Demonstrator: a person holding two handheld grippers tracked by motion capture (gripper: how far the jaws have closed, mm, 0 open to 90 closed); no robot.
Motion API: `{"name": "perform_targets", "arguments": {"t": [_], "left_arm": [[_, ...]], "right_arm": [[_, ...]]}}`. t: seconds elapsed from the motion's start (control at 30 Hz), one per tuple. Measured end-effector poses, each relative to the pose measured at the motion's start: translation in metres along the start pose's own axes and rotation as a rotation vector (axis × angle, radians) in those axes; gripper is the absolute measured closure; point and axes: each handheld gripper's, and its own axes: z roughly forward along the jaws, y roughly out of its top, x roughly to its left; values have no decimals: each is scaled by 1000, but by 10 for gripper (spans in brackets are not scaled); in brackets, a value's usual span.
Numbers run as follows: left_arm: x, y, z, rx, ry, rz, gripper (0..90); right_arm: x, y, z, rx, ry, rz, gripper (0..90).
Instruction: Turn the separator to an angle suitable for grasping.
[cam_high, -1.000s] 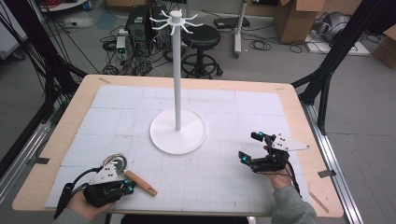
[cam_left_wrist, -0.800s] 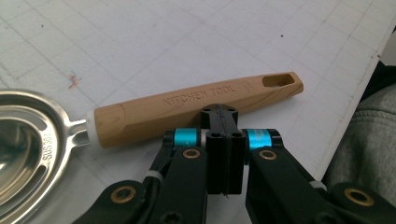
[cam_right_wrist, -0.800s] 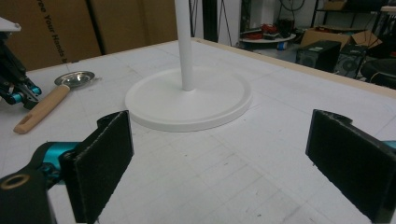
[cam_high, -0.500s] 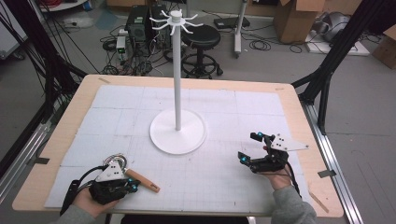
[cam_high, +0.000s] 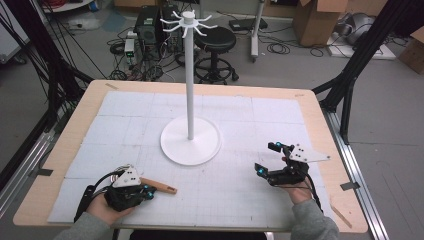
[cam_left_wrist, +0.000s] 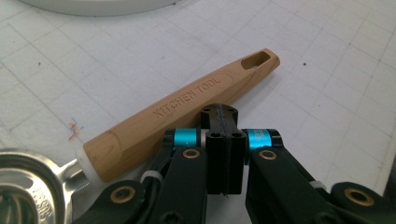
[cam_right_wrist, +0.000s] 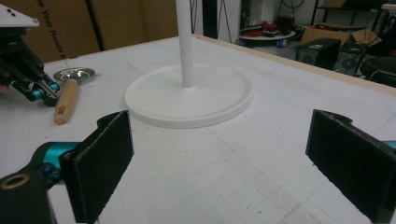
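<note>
From the high view I see my left gripper (cam_high: 131, 192) low at the near left of the counter (cam_high: 60, 150), with a wooden-handled utensil (cam_high: 159, 186) lying just beside it, its handle pointing right. A white stand (cam_high: 190, 140) with a tall pole sits mid-counter. My right gripper (cam_high: 272, 162) rests at the near right, well apart from the stand, its fingers spread wide.

In the left gripper view my fingers (cam_left_wrist: 223, 140) are pressed together with nothing between them. The wooden handle (cam_left_wrist: 187, 109), stamped KITCHEN TOOL, lies on the counter just beyond the tips, and its metal bowl (cam_left_wrist: 28, 186) shows at the lower left.

In the right gripper view my fingers (cam_right_wrist: 105, 158) stand far apart and empty, facing the stand's round base (cam_right_wrist: 187, 100). Farther left I see the other gripper (cam_right_wrist: 28, 79) beside the utensil (cam_right_wrist: 65, 105).
</note>
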Motion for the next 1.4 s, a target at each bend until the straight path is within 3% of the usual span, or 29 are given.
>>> {"name": "perform_targets", "arguments": {"t": [0.27,1.13,1.4], "left_arm": [[4,5,7,-14,0,-16,898],[17,19,23,-30,51,-3,898],[18,18,20,-40,29,-5,897]], "right_arm": [[0,0,0,1,-1,-2,67],[1,0,1,10,1,-2,67],[0,0,0,8,0,-2,67]]}}
